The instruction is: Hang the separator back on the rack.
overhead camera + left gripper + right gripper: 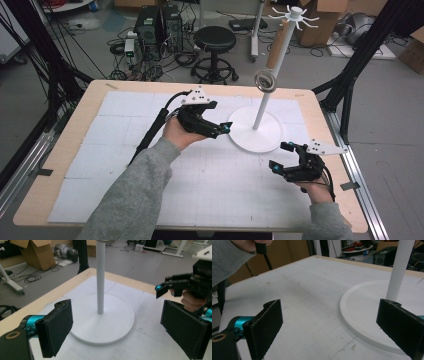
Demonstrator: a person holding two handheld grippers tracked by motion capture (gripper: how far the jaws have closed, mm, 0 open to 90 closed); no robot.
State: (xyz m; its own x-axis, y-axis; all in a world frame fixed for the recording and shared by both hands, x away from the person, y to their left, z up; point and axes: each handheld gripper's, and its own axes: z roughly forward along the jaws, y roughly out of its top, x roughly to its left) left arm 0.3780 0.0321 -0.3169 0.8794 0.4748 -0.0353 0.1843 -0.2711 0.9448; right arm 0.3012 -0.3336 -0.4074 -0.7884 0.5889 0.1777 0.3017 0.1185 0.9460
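- The left gripper (226,129) hovers just beside the round base (248,136) of the white stand (263,107); its jaws are wide with nothing between them; in the left gripper view they frame the pole (100,280) and the disc below it
- The right gripper (281,156) sits low near the worktop (65,145) at the base's near-right edge; its jaws are also wide and hold nothing
- The stand is toward the far right of the white gridded mat (150,150); a metallic ring (264,80) hangs partway up its pole, below a tan sleeve (276,50) and a crown of white hooks (295,16)
- The likely step is steadying or reaching for the stand; best to approach square to the pole, centre it between the pads before closing, and keep clear of the ring
- The pole is a smooth, slim cylinder that could slip in a loose grip; the disc is flat, matt and low-rimmed; the jaw pads (56,330) look like soft, dark, textured foam
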